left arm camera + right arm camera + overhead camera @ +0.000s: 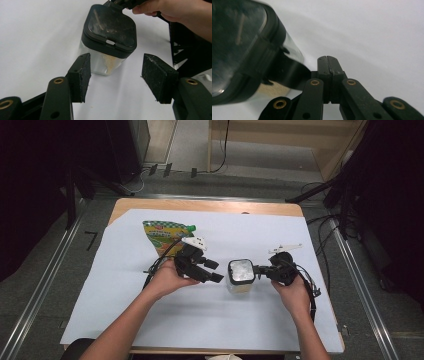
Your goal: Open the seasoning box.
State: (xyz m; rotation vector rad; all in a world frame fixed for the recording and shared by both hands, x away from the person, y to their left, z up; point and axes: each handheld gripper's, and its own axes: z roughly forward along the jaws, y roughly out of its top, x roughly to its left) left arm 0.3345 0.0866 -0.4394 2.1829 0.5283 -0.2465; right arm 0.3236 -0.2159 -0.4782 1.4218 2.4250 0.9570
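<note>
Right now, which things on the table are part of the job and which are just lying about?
In the job:
- clear container with a black lid, some pale contents inside
- left gripper, jaws open, facing the container
- right gripper, jaws shut, up against the container's lid

Lying about:
- green spouted pouch, flat behind the left hand
- white sheet covering the wooden table

In the right gripper view the clear square jar with black lid [244, 50] is blurred and cut off at 9 o'clock. The green printed pouch [162, 235], at 12 o'clock, is partly hidden by the left gripper [212, 270]; its print is unreadable.
</note>
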